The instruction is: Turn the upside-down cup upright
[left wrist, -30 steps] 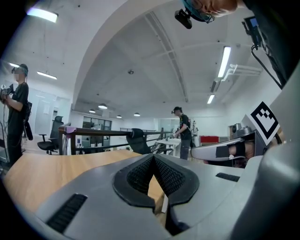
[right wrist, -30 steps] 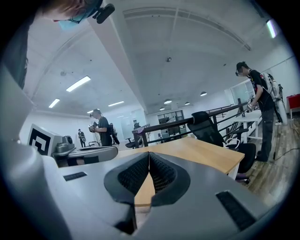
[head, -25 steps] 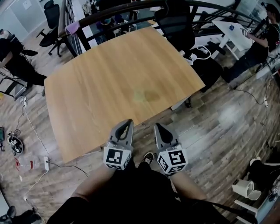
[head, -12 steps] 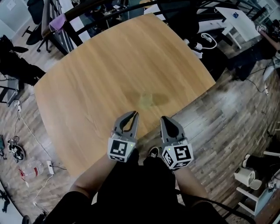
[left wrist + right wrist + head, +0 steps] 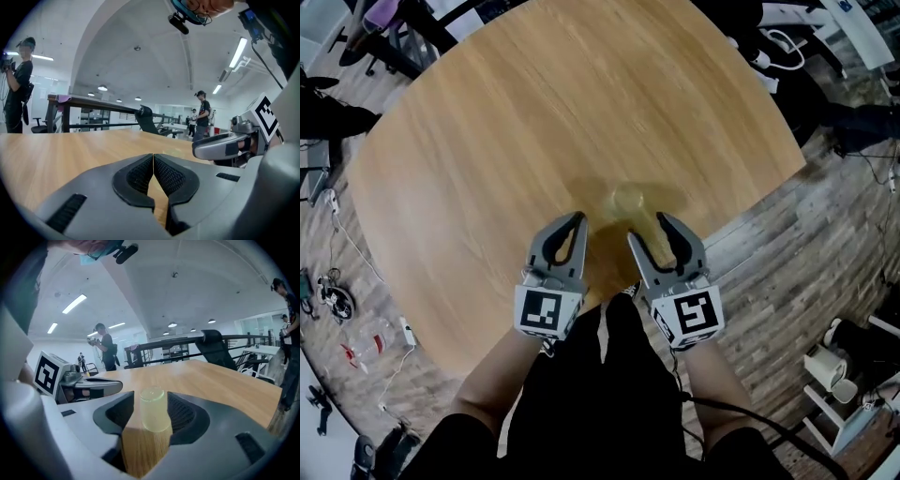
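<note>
Several cables lie on the plank floor left of a wide wooden table, and a black office chair stands past its far edge. One pale yellow translucent cup stands upside down near the table's near edge, with open tabletop beyond it and to its left. Two hand-held grippers reach side by side over that near edge, pointing away, marker cubes toward the wearer. The left gripper has its jaws pressed together on nothing. The right gripper has jaws spread, having just been opening, with the cup just past its tips, in line with the gap, pads not touching it
</note>
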`<state>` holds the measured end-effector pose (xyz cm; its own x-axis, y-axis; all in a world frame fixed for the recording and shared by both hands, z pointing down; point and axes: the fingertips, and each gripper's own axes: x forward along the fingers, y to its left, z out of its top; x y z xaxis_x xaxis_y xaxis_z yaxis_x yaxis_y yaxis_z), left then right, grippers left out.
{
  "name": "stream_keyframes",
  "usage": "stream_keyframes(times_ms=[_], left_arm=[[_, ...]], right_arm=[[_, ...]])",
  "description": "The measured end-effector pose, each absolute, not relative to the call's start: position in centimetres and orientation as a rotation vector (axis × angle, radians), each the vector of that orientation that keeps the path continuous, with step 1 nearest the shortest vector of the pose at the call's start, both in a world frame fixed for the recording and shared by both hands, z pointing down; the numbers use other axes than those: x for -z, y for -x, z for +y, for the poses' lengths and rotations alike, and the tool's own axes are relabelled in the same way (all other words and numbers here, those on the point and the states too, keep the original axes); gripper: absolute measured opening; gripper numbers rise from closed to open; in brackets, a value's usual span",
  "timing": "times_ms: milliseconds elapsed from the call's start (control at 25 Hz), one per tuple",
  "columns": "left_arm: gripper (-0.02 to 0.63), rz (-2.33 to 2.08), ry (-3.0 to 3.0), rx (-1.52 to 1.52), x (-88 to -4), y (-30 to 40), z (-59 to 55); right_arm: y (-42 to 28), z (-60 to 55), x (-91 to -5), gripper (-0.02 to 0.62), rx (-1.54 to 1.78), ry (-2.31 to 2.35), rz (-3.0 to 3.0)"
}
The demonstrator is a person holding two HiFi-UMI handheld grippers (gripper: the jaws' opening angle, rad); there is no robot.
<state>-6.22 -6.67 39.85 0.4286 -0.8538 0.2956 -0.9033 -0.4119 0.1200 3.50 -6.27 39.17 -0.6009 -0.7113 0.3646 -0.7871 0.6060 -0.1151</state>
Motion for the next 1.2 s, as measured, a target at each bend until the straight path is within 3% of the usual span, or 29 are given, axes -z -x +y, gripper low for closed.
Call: stream_keyframes(times_ms=[80, 360, 1200], left_arm=[[0.011, -1.534, -2.393, -0.274, -40.8, 6.3, -7.3], [0.010, -1.570, -2.363, -0.244, -42.0, 7.5, -8.1], [0.011, -1.547, -2.315, -0.203, -44.8, 8.0, -5.9]], right_arm=[[-3.1, -7.1, -40.7, 0.216, -0.397, -1.164, -2.562], [-0.9, -9.7, -42.9, 0.287, -0.350, -1.078, -2.577], [2.3, -12.7, -44.7, 0.298, -0.165, -1.073, -2.604]])
